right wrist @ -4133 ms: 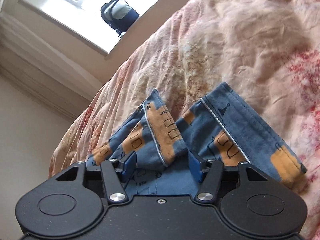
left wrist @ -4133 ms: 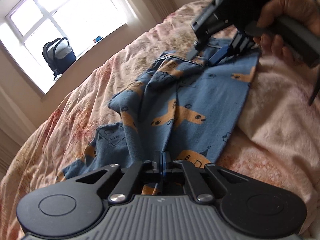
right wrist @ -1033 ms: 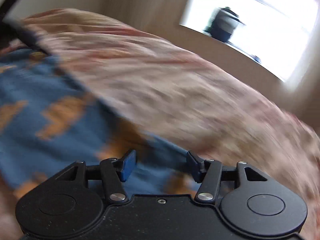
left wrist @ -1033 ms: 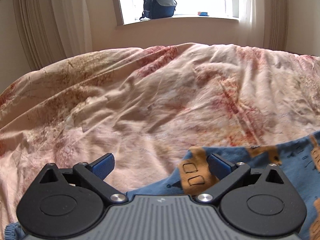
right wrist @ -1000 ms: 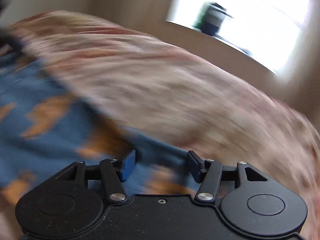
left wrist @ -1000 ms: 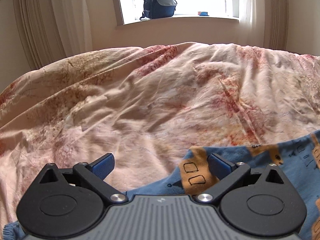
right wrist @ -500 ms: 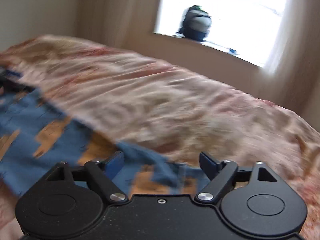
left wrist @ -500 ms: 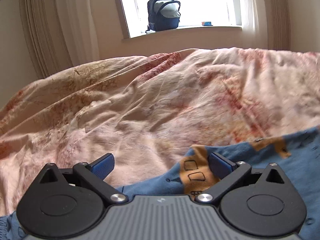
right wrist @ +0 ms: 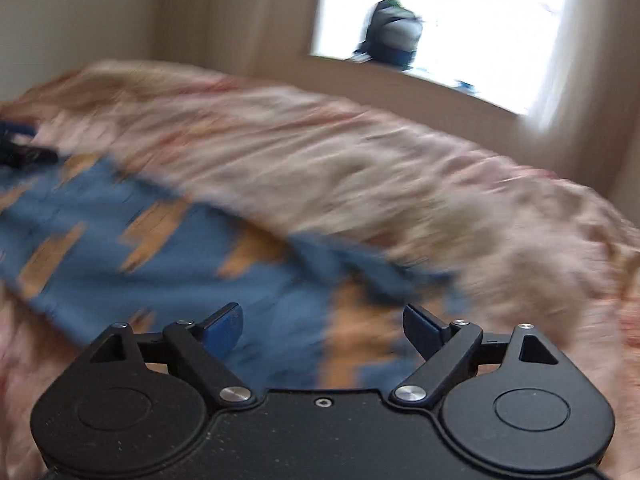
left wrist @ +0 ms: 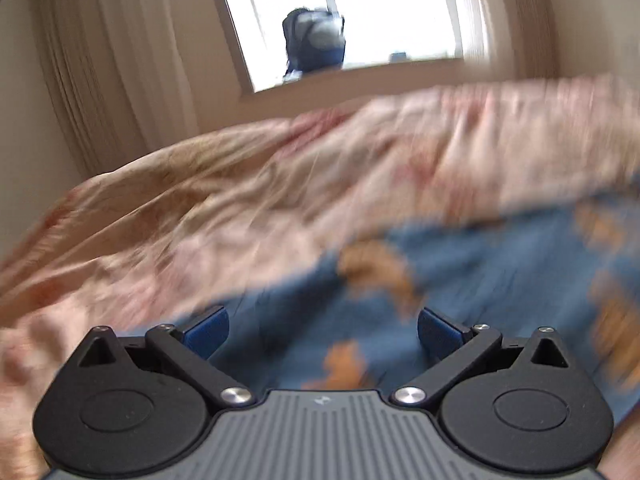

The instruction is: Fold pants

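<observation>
Blue pants [left wrist: 480,264] with orange patches lie spread on the floral bedspread [left wrist: 240,200], on the side away from the window [left wrist: 360,12]. Left gripper [left wrist: 322,330] hangs over them, jaws wide apart, gripping nothing. Right gripper [right wrist: 320,326] is opening, cloth below but unpinched. Only the right view catches a dark tool tip [right wrist: 20,154] at the pants' far left end; both views are blurred.
</observation>
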`<state>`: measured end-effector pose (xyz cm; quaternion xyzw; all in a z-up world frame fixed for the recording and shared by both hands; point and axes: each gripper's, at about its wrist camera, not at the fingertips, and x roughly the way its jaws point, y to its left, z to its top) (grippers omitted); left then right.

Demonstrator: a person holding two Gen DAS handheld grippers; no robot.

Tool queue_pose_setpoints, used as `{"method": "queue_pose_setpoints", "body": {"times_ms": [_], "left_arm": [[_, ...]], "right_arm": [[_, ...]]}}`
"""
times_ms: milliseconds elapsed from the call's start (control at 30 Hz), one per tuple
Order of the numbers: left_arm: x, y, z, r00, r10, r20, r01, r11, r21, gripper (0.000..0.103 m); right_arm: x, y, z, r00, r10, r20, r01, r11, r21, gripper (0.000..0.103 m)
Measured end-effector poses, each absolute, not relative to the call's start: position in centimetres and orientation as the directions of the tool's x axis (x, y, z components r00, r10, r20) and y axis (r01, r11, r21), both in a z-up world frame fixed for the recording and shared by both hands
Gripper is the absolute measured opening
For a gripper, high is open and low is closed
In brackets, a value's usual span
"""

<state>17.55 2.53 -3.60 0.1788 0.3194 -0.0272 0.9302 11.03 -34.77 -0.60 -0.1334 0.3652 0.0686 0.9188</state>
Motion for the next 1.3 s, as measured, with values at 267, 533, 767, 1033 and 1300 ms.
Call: {"method": "queue_pose_setpoints", "body": {"times_ms": [267, 533, 767, 1033, 1300], "left_arm": [[17.3, 10.7, -0.8, 0.806, 0.143, -0.575, -0.025, 0.978, 0.208, 0.103], [21.1, 14.1, -2.6, 0.666, 0.376, -0.644, -0.208, 0.923, 0.324, 0.103], [21.2, 8.2, -0.1, 0.805, 0.234, -0.545, -0.08, 0.953, 0.291, 0.103], [29.2, 4.4, -4.7, 0.724, 0.378, -0.577, -0.085, 0.879, 0.469, 0.103], [25.7, -0.2, 0.4, 0.821, 0.222, -0.527, -0.042, 0.943, 0.331, 0.103]], "right_arm": [[10.5, -37.9, 1.7, 0.765, -0.086, -0.638, -0.095, 0.965, -0.243, 0.096], [12.1, -35.2, -1.2, 0.734, -0.021, -0.678, -0.115, 0.981, -0.154, 0.099], [10.3, -35.8, -0.1, 0.778, 0.001, -0.628, -0.107, 0.985, -0.132, 0.102], [9.1, -36.5, -0.8, 0.783, 0.059, -0.619, -0.106, 0.994, -0.04, 0.102], [7.1, -38.3, 0.4, 0.847, 0.055, -0.529, -0.037, 0.998, 0.045, 0.102]]}}
